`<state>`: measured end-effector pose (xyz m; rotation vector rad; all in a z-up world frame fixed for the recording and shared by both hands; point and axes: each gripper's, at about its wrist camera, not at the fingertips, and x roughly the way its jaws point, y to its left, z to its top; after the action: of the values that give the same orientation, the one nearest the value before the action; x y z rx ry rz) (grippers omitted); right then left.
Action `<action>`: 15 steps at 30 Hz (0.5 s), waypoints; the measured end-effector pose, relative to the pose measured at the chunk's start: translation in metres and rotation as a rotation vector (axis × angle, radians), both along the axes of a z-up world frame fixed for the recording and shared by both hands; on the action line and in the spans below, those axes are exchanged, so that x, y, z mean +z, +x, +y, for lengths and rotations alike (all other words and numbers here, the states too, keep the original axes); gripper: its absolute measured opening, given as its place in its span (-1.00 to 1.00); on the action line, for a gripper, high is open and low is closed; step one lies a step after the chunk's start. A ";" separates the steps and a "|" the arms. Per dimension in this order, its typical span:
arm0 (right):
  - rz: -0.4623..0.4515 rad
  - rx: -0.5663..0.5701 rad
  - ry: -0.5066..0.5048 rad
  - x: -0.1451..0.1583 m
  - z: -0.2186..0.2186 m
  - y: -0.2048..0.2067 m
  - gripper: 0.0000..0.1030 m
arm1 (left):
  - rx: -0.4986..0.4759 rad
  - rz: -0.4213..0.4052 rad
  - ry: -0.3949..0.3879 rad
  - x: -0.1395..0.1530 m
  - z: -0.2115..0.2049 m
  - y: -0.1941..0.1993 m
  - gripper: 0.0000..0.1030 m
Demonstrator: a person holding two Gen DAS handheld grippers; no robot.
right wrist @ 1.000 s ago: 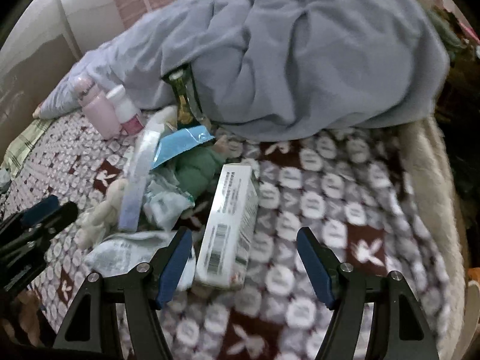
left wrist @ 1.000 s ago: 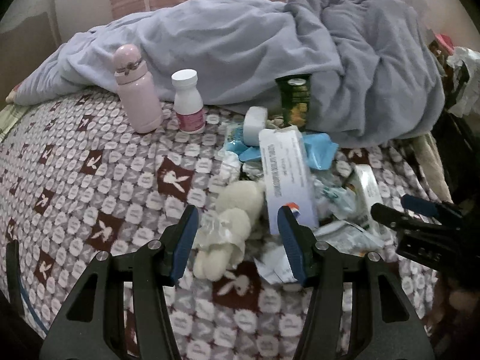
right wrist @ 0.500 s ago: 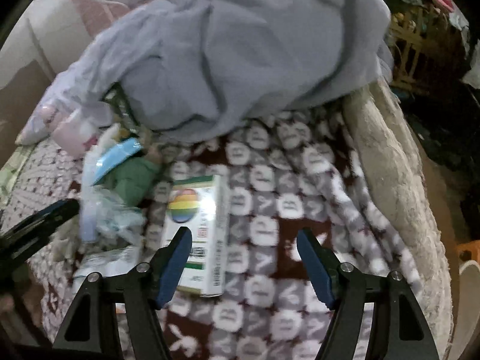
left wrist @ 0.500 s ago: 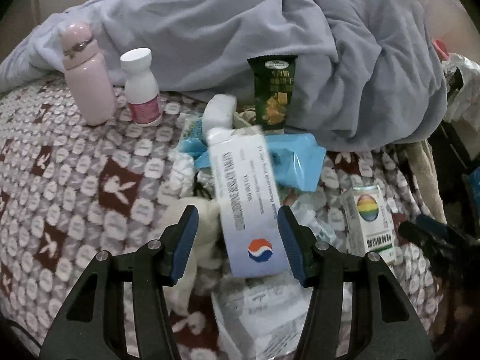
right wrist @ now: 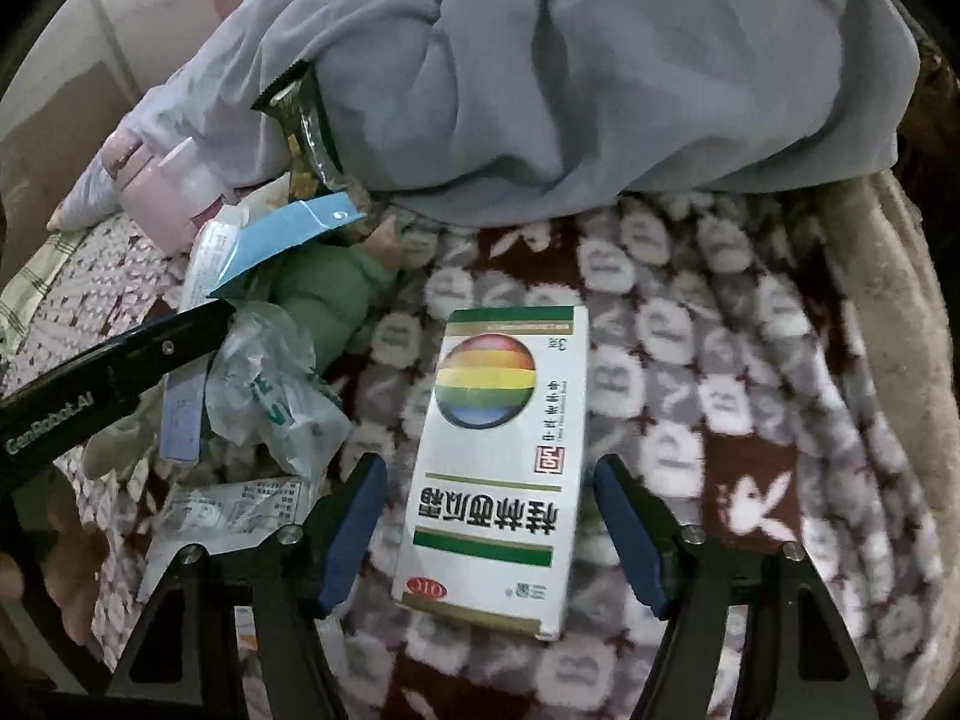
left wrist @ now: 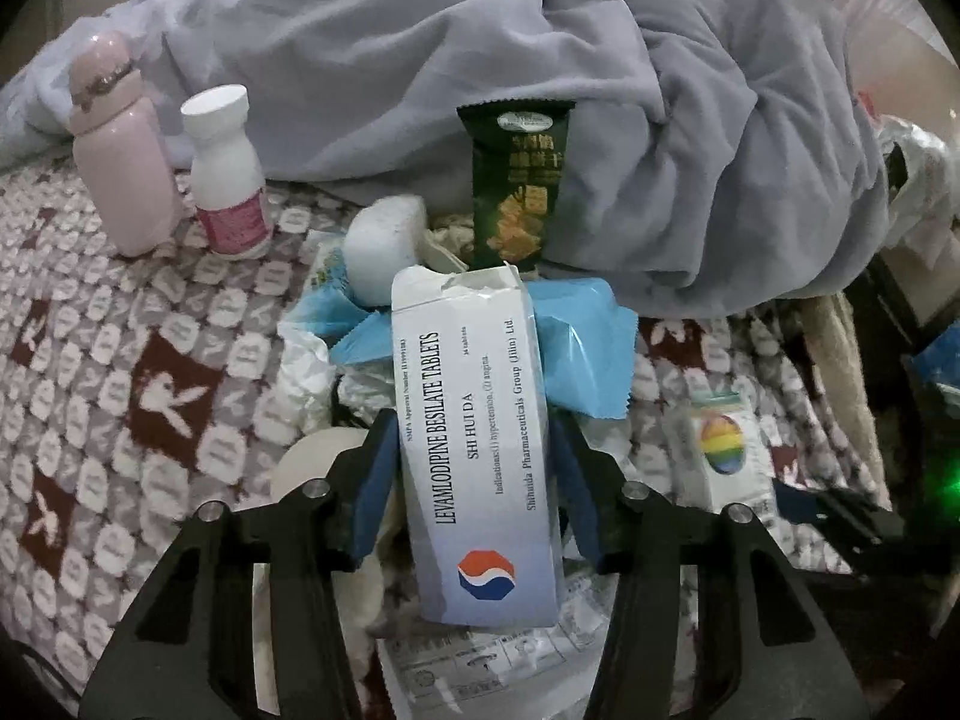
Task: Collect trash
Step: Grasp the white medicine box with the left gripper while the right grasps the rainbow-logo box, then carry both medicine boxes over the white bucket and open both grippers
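A white tablet box (left wrist: 477, 450) with a torn top lies on a trash pile, between the blue pads of my left gripper (left wrist: 474, 480); the jaws are open around it, pads close to its sides. A white box with a rainbow ball (right wrist: 501, 462) lies flat on the patterned blanket, between the pads of my open right gripper (right wrist: 489, 531), with gaps on both sides. It also shows in the left wrist view (left wrist: 723, 450). The pile holds a blue wrapper (left wrist: 579, 345), a green snack packet (left wrist: 516, 186), crumpled clear plastic (right wrist: 270, 390) and printed sachets (right wrist: 234, 510).
A pink flask (left wrist: 117, 147) and a white pill bottle (left wrist: 225, 171) stand at the back left. A grey-lilac duvet (left wrist: 600, 90) is heaped behind the pile. A white foam lump (left wrist: 384, 243) and a green plush (right wrist: 333, 294) lie in the pile. The bed edge (right wrist: 900, 330) runs along the right.
My left gripper has moved forward and right until the tablet box sits between its pads. My right gripper has swung right and closed in over the rainbow box.
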<state>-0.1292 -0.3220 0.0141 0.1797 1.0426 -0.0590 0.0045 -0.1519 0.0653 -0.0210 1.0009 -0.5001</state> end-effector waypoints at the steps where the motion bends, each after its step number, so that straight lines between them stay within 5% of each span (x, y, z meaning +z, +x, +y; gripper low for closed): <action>1: -0.003 0.001 0.002 -0.001 0.000 0.000 0.08 | -0.005 0.001 -0.005 0.001 0.001 -0.001 -0.07; 15: -0.136 0.011 0.024 0.054 -0.022 -0.069 0.07 | -0.053 -0.112 0.002 0.060 0.000 -0.066 -0.10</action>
<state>-0.1979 -0.3442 0.0681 0.1975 0.9087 -0.0238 -0.0618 -0.1524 0.1249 0.0350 0.8944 -0.5425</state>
